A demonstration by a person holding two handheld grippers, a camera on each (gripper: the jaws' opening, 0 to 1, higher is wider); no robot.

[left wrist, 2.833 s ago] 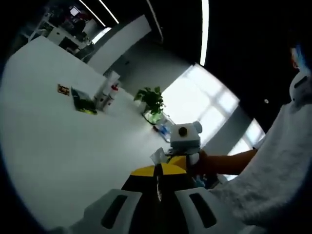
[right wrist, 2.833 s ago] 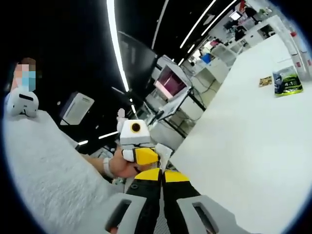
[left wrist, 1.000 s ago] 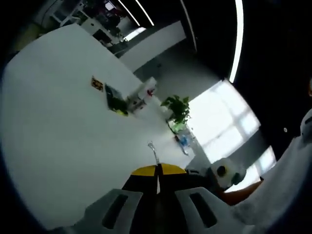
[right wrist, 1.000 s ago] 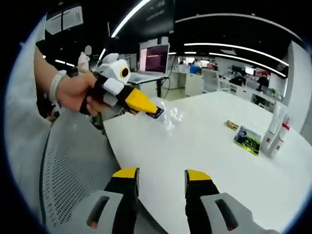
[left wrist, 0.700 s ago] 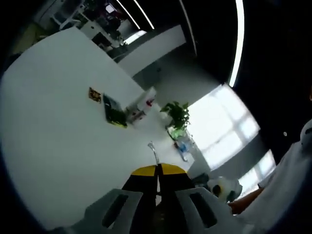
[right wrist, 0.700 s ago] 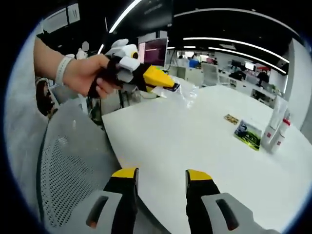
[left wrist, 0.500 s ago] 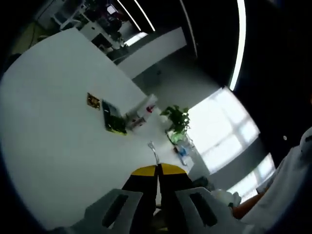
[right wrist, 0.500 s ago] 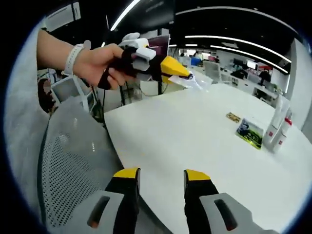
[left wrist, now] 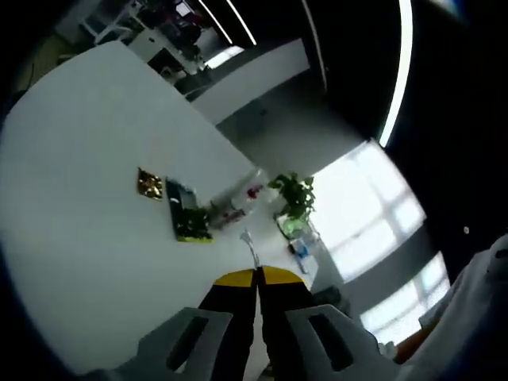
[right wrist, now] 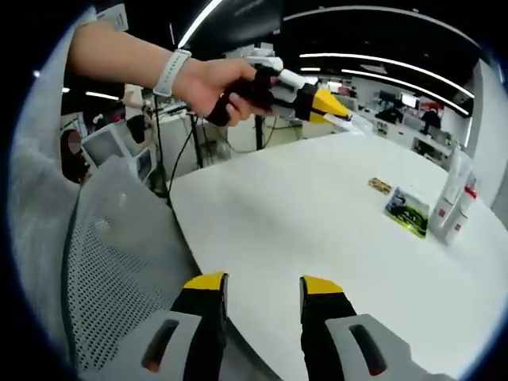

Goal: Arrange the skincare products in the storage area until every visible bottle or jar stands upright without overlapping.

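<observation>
White table (right wrist: 333,230) — left gripper (right wrist: 343,112) raised, pinching perhaps clear wrap; right gripper (right wrist: 262,287) spread.

Desk (right wrist: 317,230): plain white. Two tubes (right wrist: 448,208): white, the shorter with a red cap; sachet (right wrist: 406,213): green and dark with a white patch, print too small to read; small packet (right wrist: 379,186): gold-brown, possibly patterned. Left gripper (right wrist: 343,114) and right gripper (right wrist: 263,295): jaws yellow-tipped over black, white-grey housings; chair back (right wrist: 119,270): grey perforated mesh.
</observation>
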